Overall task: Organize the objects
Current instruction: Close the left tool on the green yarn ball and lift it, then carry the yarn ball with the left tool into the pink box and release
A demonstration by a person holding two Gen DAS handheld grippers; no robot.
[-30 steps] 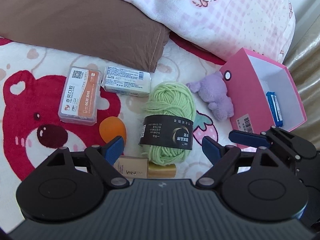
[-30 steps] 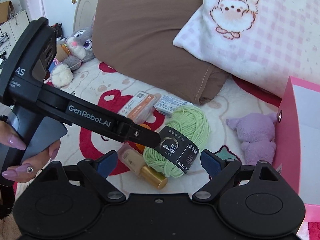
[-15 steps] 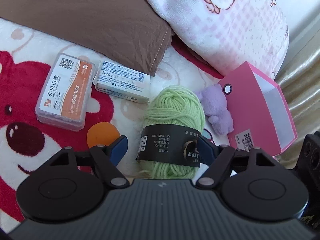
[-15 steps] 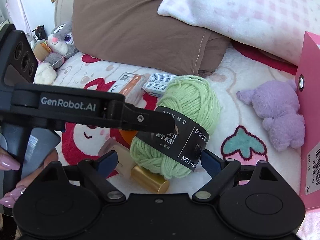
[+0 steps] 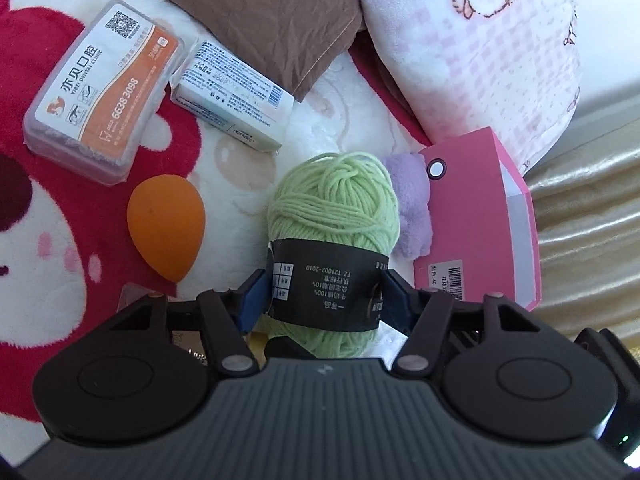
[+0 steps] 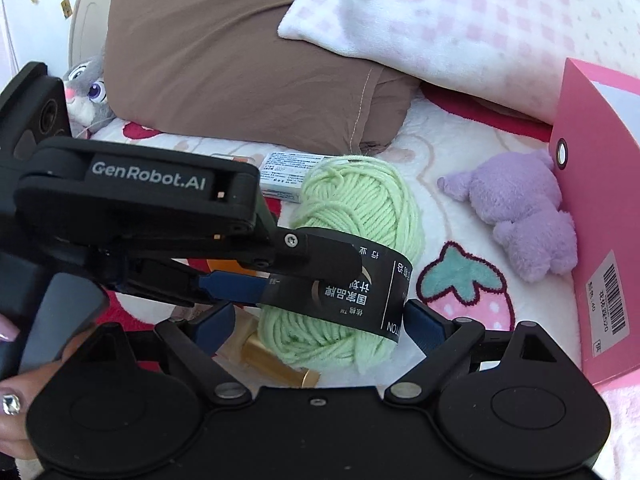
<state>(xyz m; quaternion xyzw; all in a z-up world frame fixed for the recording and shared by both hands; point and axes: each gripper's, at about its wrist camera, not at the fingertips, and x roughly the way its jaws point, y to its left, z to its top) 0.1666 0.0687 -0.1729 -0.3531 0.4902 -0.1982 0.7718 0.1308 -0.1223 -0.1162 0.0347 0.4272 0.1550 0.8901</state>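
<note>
A green yarn ball (image 5: 334,216) with a black paper band lies on the bear-print blanket. My left gripper (image 5: 326,294) has its blue pads pressed against both sides of the band. It also shows in the right wrist view (image 6: 308,276), clamped on the yarn ball (image 6: 360,208). My right gripper (image 6: 320,320) is open, its fingers spread wide either side of the yarn's near end. A pink box (image 5: 480,220) stands open to the right, a purple plush toy (image 6: 520,208) against it.
An orange sponge egg (image 5: 166,224), a dental clinic case (image 5: 104,88) and a white packet (image 5: 232,96) lie to the left. A gold-capped bottle (image 6: 276,364) lies under the yarn. Brown pillow (image 6: 240,52) and pink checked pillow (image 6: 480,20) behind. A grey bunny toy (image 6: 86,92) sits far left.
My left gripper has moved forward and closed its pads on the yarn ball's band. My right gripper has come closer to the yarn and stays open.
</note>
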